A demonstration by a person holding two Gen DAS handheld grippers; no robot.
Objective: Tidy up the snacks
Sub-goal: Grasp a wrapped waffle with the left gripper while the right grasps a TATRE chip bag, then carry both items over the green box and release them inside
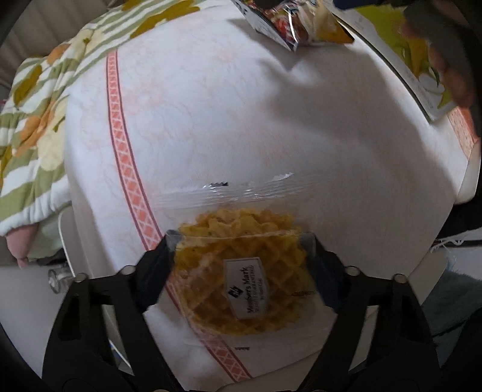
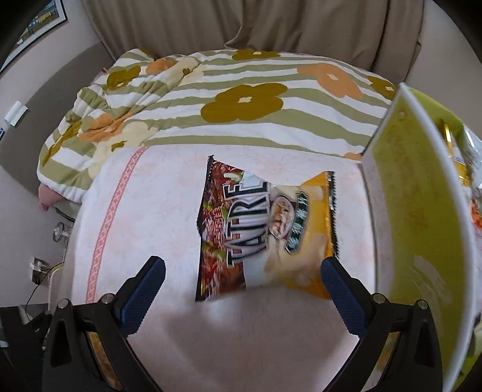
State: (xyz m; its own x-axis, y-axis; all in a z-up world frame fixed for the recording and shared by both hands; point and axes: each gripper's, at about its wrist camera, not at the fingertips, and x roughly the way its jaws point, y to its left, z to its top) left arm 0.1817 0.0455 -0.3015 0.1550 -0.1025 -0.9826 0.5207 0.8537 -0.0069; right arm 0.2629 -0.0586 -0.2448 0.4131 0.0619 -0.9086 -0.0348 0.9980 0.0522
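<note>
In the left wrist view a clear bag of yellow waffle crisps with a white Member's Mark label lies on the white cloth between the fingers of my left gripper; the pads touch both its sides, shut on it. In the right wrist view a red, white and yellow snack bag lies flat on the cloth. My right gripper is open, just in front of it, with the bag's near end between the fingertips. The same bag shows at the top of the left wrist view.
A yellow-green box with white edges stands at the right, with several packets inside; it also shows in the left wrist view. The white tablecloth has an orange patterned border. A flowered striped quilt lies behind the table.
</note>
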